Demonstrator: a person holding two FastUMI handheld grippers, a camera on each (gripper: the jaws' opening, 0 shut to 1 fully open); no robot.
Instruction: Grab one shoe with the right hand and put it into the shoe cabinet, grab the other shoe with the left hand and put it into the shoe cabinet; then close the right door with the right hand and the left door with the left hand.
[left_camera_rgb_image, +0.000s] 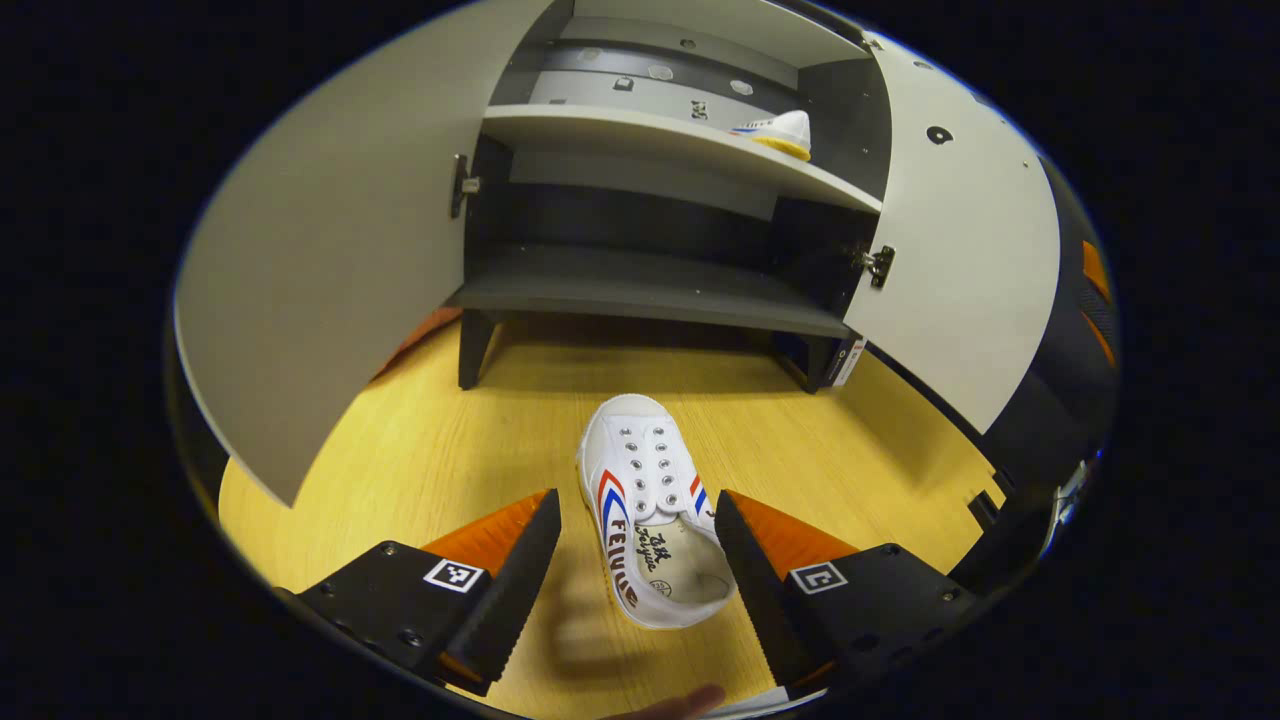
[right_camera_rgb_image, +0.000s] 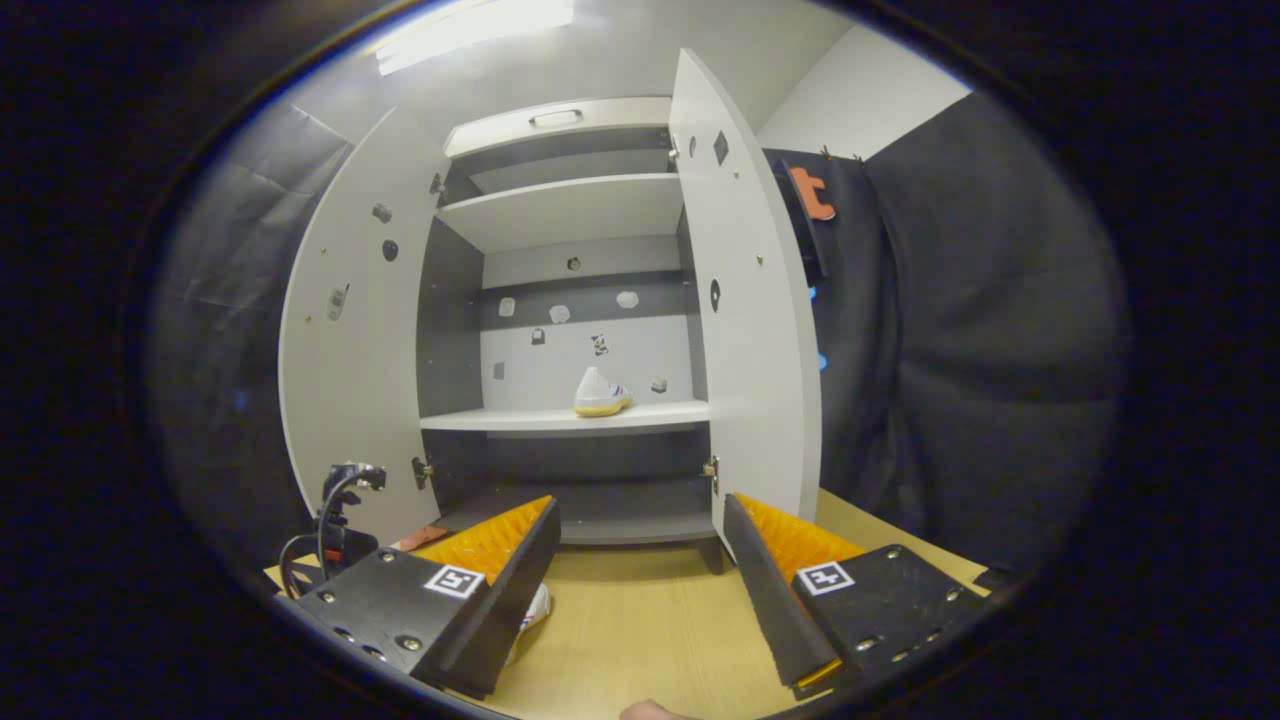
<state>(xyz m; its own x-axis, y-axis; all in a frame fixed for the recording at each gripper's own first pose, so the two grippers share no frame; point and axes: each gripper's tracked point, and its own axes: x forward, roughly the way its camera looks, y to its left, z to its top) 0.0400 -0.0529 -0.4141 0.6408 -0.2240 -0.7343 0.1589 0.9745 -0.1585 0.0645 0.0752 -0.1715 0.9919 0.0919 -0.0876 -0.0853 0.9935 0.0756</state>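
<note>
A white sneaker with red and blue stripes lies on the wooden floor, toe toward the cabinet. My left gripper is open around its heel end, fingers apart from its sides. The shoe cabinet stands ahead with both doors swung wide. A second white sneaker sits on its middle shelf, also seen as the shelved sneaker in the right gripper view. My right gripper is open and holds nothing, hanging before the cabinet. A bit of the floor sneaker peeks behind its left finger.
The left door and right door stick out toward me on either side of the floor sneaker. A lower shelf is bare. A small black stand with cables sits left of the cabinet. Black cloth hangs to the right.
</note>
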